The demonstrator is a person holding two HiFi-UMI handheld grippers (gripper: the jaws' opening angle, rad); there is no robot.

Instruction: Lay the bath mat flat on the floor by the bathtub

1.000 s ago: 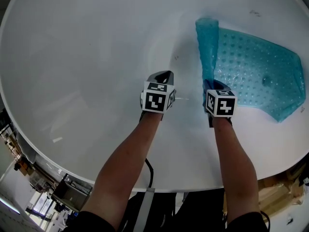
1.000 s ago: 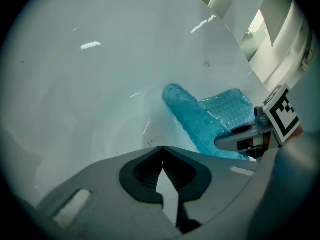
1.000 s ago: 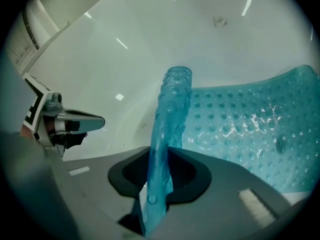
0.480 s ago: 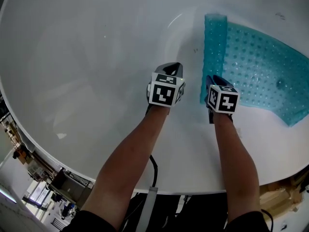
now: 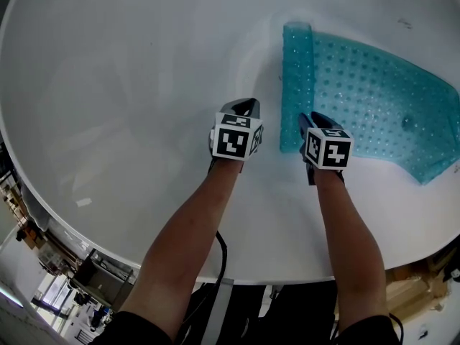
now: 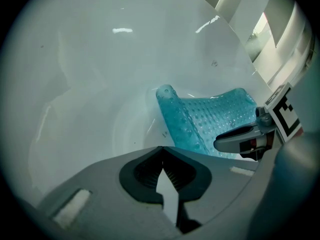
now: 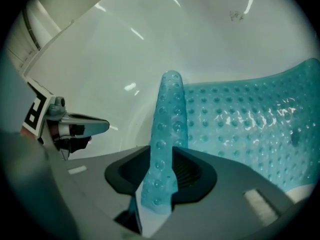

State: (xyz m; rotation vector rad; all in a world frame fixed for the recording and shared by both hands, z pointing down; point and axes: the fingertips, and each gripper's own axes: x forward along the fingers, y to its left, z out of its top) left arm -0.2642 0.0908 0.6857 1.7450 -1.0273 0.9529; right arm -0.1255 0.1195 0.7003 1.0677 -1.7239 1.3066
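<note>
1. Two grippers sit low inside the bathtub (image 5: 122,85). The right gripper (image 5: 310,119), its jaws just closing, pinches the bath mat (image 5: 366,99) at the near end of its folded left edge.
2. The left gripper (image 5: 243,110), pressed together and empty, is just left of that fold.
3. The fold runs straight away from the pinch, and the sheet spreads rightward.
4. Bare tub lies left and beyond.

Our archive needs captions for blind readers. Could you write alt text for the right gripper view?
The right gripper, its jaws having just closed further, pinches a raised fold of the teal studded bath mat, the rest spread to the right inside the white bathtub. The left gripper, shut and empty, hovers at left.
</note>
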